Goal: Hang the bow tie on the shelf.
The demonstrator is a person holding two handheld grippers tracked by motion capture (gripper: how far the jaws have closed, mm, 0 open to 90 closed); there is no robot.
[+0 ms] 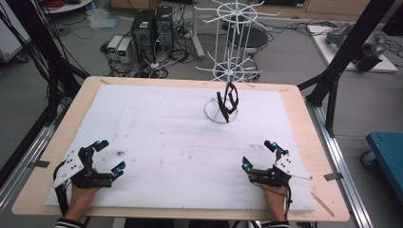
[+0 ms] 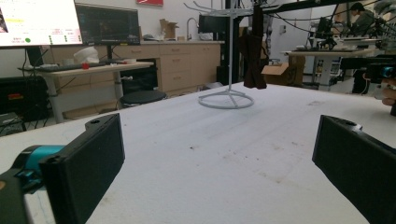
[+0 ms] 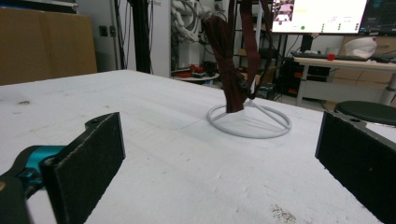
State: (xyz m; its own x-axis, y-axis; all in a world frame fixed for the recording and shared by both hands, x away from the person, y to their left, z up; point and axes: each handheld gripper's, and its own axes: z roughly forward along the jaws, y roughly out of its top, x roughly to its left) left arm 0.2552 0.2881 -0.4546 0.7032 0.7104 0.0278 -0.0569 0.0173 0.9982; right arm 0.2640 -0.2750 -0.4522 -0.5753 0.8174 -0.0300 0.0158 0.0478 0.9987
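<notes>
A white wire rack [image 1: 232, 42] with hook arms stands on a ring base [image 1: 214, 113] at the far middle of the white-covered table [image 1: 171, 137]. A dark maroon strap or cloth [image 1: 228, 102] hangs from it down to the base; it also appears as the maroon strap [image 2: 253, 44] and the maroon strap [image 3: 231, 60]. My left gripper [image 1: 109, 156] rests at the near left, jaws wide apart and empty. At the near right, my right gripper [image 1: 259, 154] is also open with nothing between its jaws. Both point toward the rack.
The white sheet carries a few small brown stains [image 1: 119, 153]. Black frame posts [image 1: 349, 45] rise at the right and left of the table. Computers [image 1: 152, 28] and cables lie on the floor beyond. A blue cart [image 1: 387, 147] stands at the right.
</notes>
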